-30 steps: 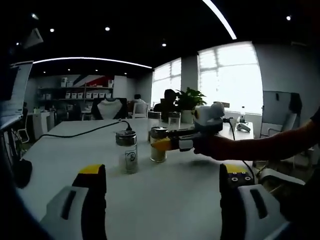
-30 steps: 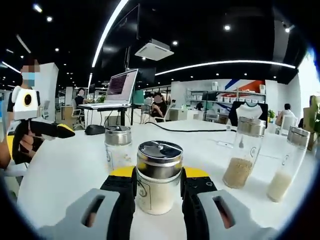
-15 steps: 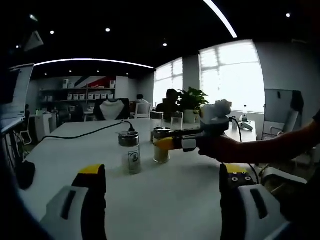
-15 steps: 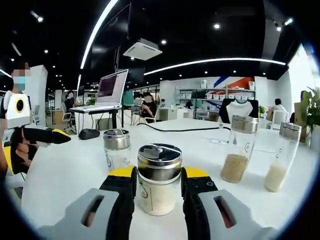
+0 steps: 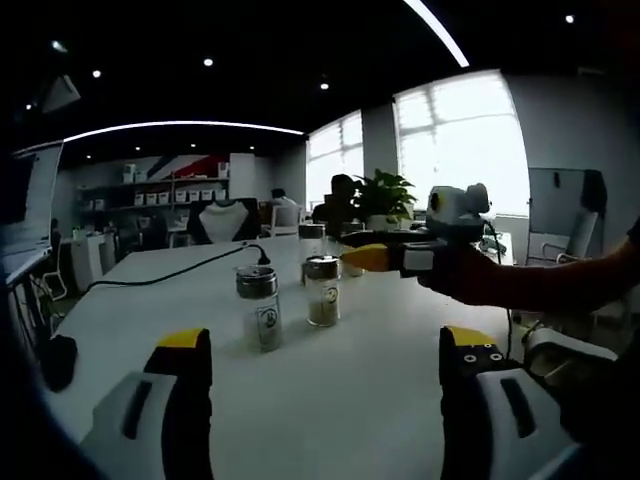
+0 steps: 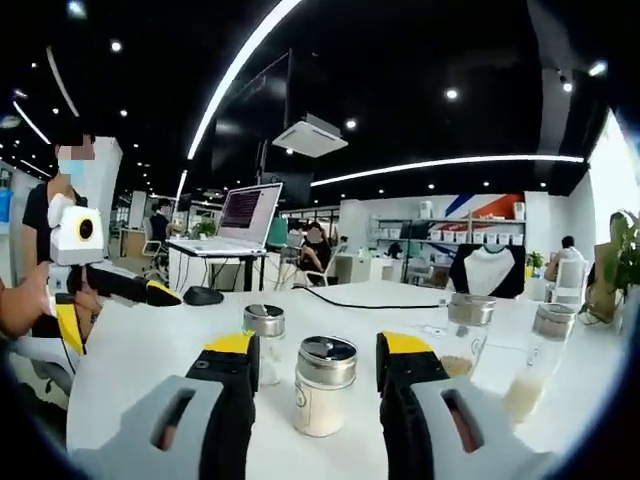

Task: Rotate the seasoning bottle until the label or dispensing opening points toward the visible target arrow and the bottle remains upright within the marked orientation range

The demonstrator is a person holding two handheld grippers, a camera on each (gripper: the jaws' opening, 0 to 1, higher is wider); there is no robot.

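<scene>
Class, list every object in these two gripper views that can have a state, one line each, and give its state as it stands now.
Right gripper: open, jaws either side of the near bottle, not touching it.
Left gripper: open, holding nothing.
Seasoning bottle: upright on the white table, metal lid on, released.
Other three shaker bottles: upright, lids on.
Laptop: open, screen lit.
</scene>
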